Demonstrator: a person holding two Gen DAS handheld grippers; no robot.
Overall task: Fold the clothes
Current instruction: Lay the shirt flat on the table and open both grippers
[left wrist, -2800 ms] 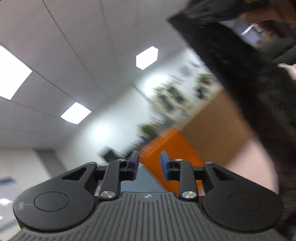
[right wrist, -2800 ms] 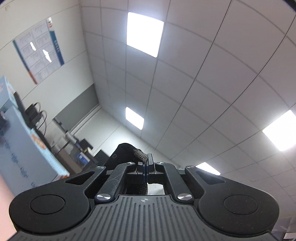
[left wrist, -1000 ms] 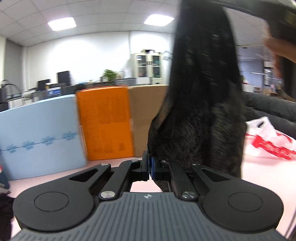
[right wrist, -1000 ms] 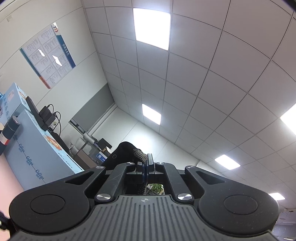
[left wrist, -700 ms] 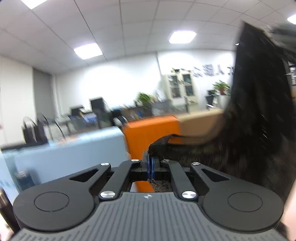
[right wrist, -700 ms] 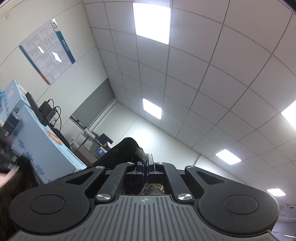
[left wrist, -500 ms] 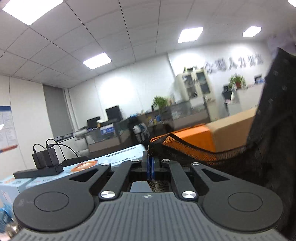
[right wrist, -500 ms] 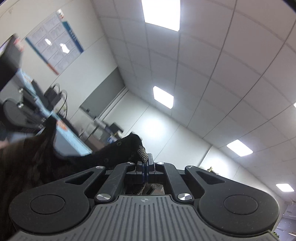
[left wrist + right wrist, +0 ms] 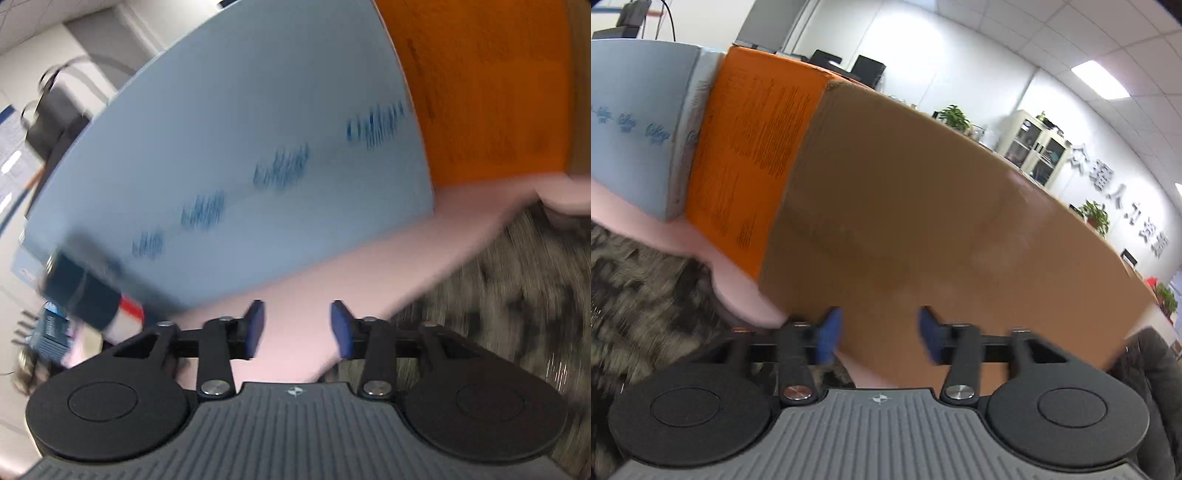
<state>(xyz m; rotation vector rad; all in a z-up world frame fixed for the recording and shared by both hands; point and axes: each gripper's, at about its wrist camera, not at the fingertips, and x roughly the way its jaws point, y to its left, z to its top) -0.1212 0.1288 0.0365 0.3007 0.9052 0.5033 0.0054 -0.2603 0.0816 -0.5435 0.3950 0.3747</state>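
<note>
The left hand-held gripper (image 9: 297, 330) is hovering with its blue pads spread wide and nothing between them, and the pink counter (image 9: 332, 280) is showing through the gap. The dark knitted garment (image 9: 517, 295) is lying on that counter, to the right of this gripper and reaching under its right finger; motion blur is smearing the fabric, so its folds cannot be made out. Beyond the garment, a pale blue box (image 9: 240, 147) with dark blue lettering is standing on the counter, and an orange box (image 9: 487, 85) is sitting just beside it on the right. A dark cylinder (image 9: 81, 291) is lying blurred at the blue box's lower left corner.

The right hand-held gripper (image 9: 877, 334) is likewise holding its pads wide apart with nothing gripped. Here the garment (image 9: 639, 295) is lying to the left of the gripper, on the counter (image 9: 701, 236), with a little of it passing under the left finger. Behind the garment the blue box (image 9: 635, 110), the orange box (image 9: 753, 147) and a large brown cardboard box (image 9: 923, 221) are standing in a row, touching side by side. A dark sofa (image 9: 1156, 369) is showing at the right of the brown box.
</note>
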